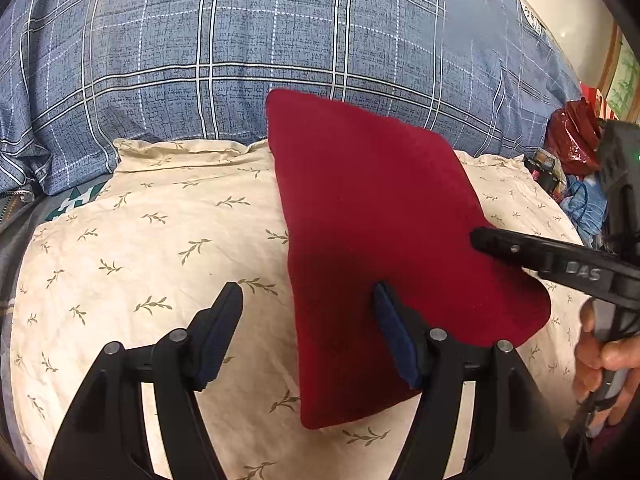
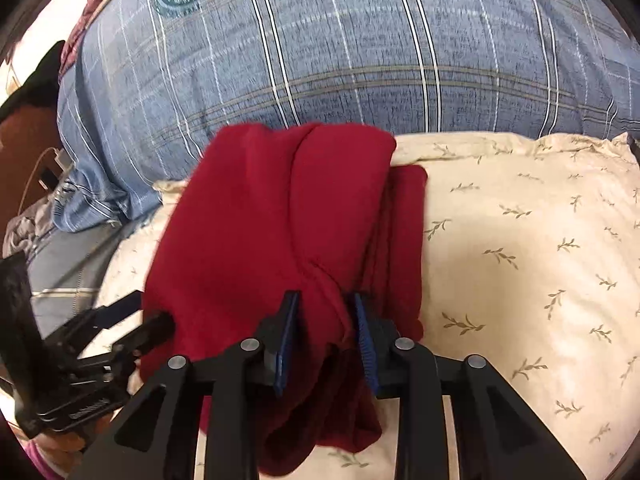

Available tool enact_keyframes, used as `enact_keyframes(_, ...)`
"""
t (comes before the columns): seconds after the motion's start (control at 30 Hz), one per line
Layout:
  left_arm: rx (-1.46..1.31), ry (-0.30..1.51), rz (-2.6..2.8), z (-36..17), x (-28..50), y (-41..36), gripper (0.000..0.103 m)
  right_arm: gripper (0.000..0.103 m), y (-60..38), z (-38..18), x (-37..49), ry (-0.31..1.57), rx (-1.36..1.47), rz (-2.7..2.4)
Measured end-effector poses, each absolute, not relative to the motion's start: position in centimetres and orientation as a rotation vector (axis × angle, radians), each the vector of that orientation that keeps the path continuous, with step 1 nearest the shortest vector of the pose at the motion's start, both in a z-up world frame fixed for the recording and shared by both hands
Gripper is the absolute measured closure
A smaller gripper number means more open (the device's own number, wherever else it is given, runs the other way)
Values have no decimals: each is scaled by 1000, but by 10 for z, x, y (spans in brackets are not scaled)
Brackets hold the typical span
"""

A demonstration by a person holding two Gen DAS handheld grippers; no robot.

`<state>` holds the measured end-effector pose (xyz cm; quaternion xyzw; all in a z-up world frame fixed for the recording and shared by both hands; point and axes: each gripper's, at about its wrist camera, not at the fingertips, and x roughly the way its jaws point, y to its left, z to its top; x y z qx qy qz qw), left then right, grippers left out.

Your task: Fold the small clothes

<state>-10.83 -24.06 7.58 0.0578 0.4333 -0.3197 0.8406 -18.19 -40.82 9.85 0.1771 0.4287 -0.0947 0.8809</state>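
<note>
A dark red garment (image 1: 380,216) lies folded into a long strip on a cream pillow with a leaf print (image 1: 160,248). My left gripper (image 1: 308,296) is open just above it, its right finger over the cloth and its left finger over the pillow. My right gripper (image 2: 326,304) is shut on a raised fold of the red garment (image 2: 280,220) at its near edge. In the left wrist view the right gripper (image 1: 480,238) reaches in from the right onto the cloth. In the right wrist view the left gripper (image 2: 148,316) sits at the cloth's left edge.
A blue plaid duvet (image 1: 240,40) is piled behind the pillow. A red bag and small clutter (image 1: 572,140) sit at the far right. Cables and a grey cloth (image 2: 44,200) lie at the left of the right wrist view.
</note>
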Motion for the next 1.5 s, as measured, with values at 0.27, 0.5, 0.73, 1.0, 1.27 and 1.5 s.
enact_keyframes(0.27,120,920,-664,78,-108,-241,36,69,-380,128,-207,825,274,-164)
enact_keyframes(0.5,127,928,-665,77,-108,-242,36,69,-388,92,-200,942,306,-181)
enact_keyframes(0.73,133,920,-675,84,-109,-239,36,68,-391,102,-202,918,327,-170)
enact_keyframes(1.0,110,884,-645,101,-84,-246,36,49,-427,118,-173,856,429,-210)
enact_keyframes(1.27,108,926,-673,87,-71,-271,34,96,-442,109,-147,840,361,-213)
enact_keyframes(1.5,80,955,-727,82,-67,-272,30,92,-454,94,-153,846,364,-245)
